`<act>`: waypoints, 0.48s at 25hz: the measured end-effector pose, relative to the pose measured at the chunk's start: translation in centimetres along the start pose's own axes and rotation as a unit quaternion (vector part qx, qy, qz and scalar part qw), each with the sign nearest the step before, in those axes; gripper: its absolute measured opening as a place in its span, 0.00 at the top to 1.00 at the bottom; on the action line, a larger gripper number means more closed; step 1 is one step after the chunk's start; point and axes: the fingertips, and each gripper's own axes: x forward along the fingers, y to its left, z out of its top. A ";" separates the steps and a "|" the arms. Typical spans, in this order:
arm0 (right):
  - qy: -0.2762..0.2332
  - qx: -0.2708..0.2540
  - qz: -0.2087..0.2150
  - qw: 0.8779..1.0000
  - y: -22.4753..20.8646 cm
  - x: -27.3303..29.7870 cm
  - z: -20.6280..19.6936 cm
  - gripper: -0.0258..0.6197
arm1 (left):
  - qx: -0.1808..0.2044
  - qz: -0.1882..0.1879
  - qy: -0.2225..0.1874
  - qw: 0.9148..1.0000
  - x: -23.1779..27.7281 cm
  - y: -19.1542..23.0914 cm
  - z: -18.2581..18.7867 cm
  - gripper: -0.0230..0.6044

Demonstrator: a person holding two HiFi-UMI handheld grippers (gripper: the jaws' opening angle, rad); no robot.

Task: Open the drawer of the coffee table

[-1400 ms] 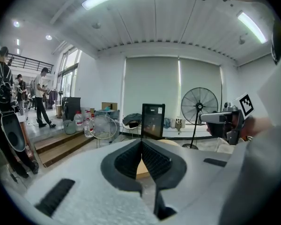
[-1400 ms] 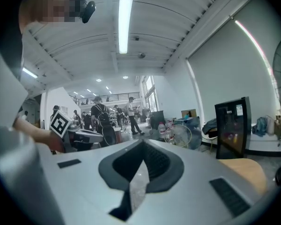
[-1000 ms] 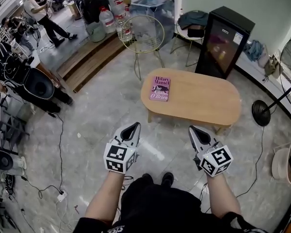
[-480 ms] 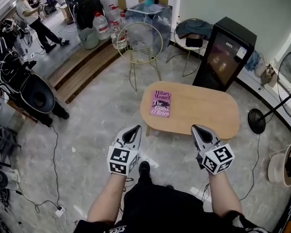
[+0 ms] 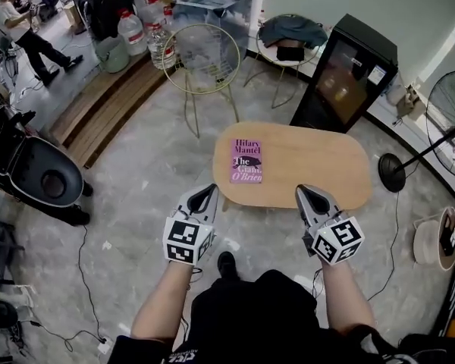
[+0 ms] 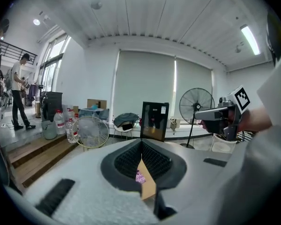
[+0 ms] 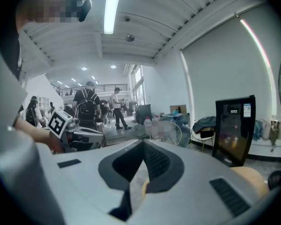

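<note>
The oval wooden coffee table stands just ahead of me with a pink book lying on its left part. No drawer shows in any view. My left gripper is shut and empty, its tip near the table's front left corner. My right gripper is also shut and empty, its tip over the table's near edge. In the left gripper view the shut jaws leave a slit showing the table's wood and the book. The right gripper view shows its shut jaws and the table's end.
A gold wire chair stands behind the table's left end and a black glass-door cabinet behind its right. A fan's round base sits at the right, a basket further right. Cables cross the floor; wooden steps lie far left.
I have walked toward the table. Both grippers, once well short of it, now reach its near edge. Their jaws stayed shut throughout.
</note>
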 end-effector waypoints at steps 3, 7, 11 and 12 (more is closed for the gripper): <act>0.016 0.003 0.007 1.000 0.1 0.4 -1.2 0.95 | -0.003 -0.013 0.009 1.000 1.4 -0.8 -0.9 0.95; 0.018 0.003 0.006 1.000 -0.6 -0.2 -1.5 0.95 | -0.016 -0.017 0.019 1.000 2.3 -1.9 -2.1 0.95; 0.022 0.022 0.001 1.000 -1.6 -1.7 -2.9 0.95 | -0.028 -0.020 0.032 0.999 3.0 -3.6 -3.5 0.95; 0.027 0.025 0.000 0.999 -1.8 -2.0 -3.5 0.95 | -0.029 -0.024 0.037 0.999 3.3 -4.0 -4.0 0.95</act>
